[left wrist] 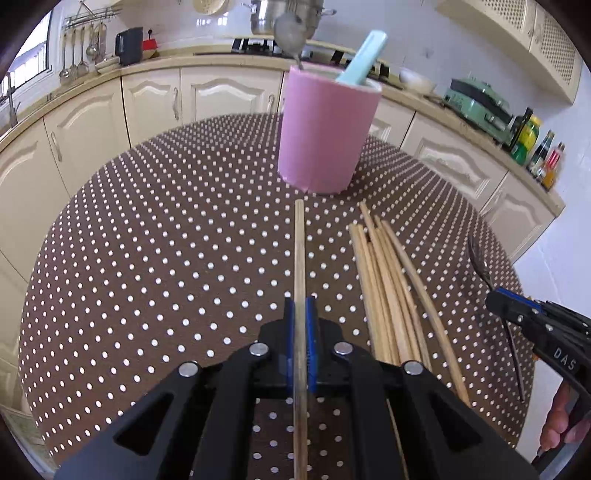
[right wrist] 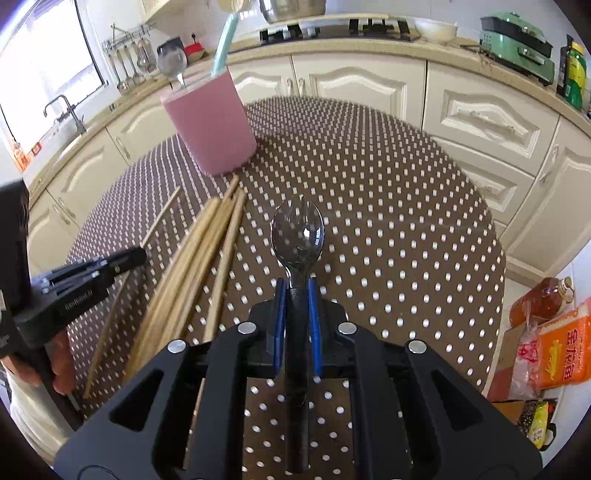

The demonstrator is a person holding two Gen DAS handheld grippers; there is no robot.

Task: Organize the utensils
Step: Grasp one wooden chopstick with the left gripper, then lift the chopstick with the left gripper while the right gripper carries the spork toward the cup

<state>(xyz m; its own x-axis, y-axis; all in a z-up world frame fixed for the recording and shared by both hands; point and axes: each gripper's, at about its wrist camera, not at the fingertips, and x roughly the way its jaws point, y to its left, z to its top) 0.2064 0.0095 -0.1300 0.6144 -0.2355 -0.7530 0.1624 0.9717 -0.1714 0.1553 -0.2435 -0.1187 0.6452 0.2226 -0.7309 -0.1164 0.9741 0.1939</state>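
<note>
A pink utensil cup (left wrist: pixel 325 129) stands on the dotted round table (left wrist: pixel 166 240); it also shows in the right wrist view (right wrist: pixel 212 122). In it are a light blue handle (left wrist: pixel 364 59) and a metal spoon (left wrist: pixel 291 35). My left gripper (left wrist: pixel 301 306) is shut on a single wooden chopstick (left wrist: pixel 300 251) that points toward the cup. A pile of chopsticks (left wrist: pixel 388 288) lies just right of it, also seen in the right wrist view (right wrist: pixel 199 266). My right gripper (right wrist: pixel 295 291) is shut on a dark spoon (right wrist: pixel 297 236) by its black handle, above the table.
Cream kitchen cabinets and a counter (left wrist: pixel 221 96) curve behind the table. A green appliance (left wrist: pixel 480 107) and bottles (left wrist: pixel 532 140) stand on the counter at right. Bags and an oil bottle (right wrist: pixel 543 332) sit on the floor right of the table.
</note>
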